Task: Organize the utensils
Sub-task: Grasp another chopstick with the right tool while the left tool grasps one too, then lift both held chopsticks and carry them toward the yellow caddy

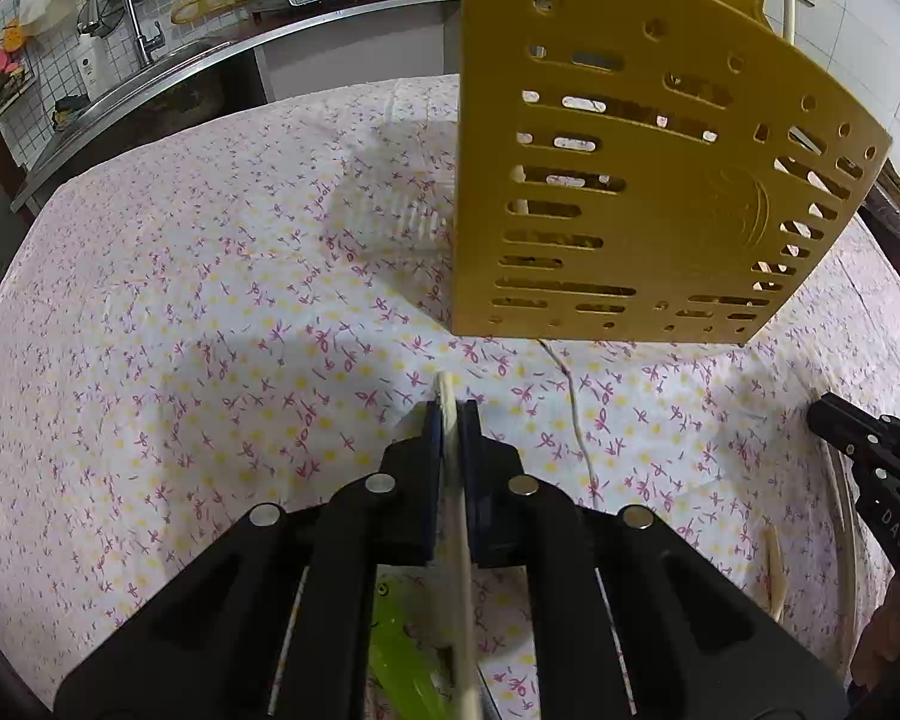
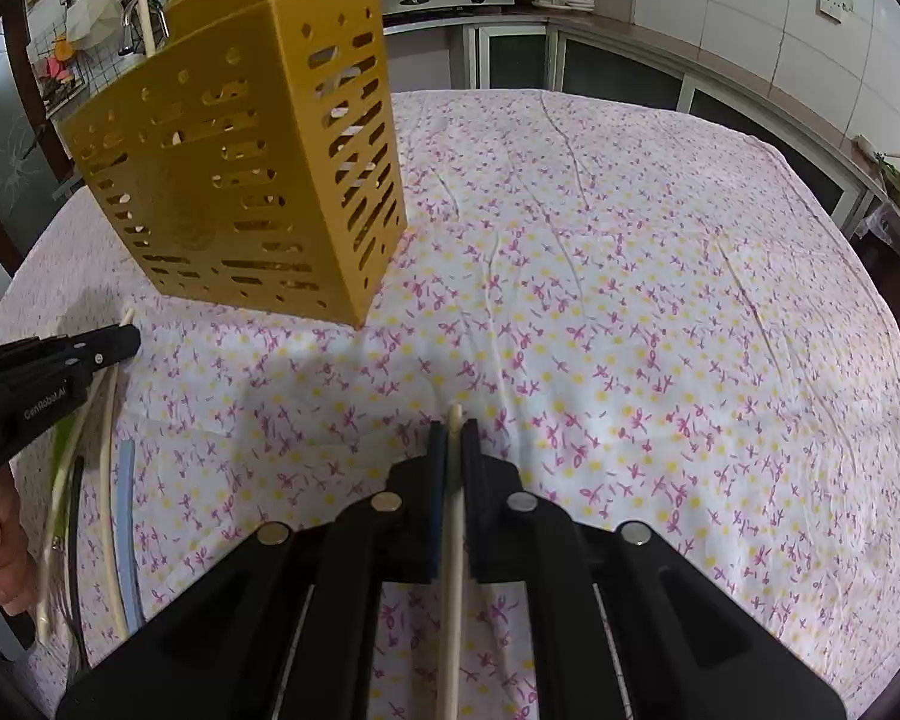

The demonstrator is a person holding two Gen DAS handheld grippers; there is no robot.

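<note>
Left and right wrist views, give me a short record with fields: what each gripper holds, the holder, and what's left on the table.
left gripper: shut on a pale wooden chopstick
right gripper: shut on another pale wooden chopstick
holder: yellow slotted plastic utensil holder, upright on the floral tablecloth, chopsticks already poking out the top
left on table: loose chopsticks, a light blue stick and a dark utensil beside the left gripper

Mustard-yellow utensil holder (image 2: 240, 180), patterned with slot and round perforations. Surface covered by white tablecloth (image 2: 630, 300) printed with purple-pink sprigs and yellow dots. Chopsticks (image 2: 453, 540) cream. Both grippers black, left gripper (image 1: 450, 420) and right gripper (image 2: 453, 438), blue pads. Pale blue strip (image 2: 127, 516), lime-green item (image 1: 399, 654).
</note>
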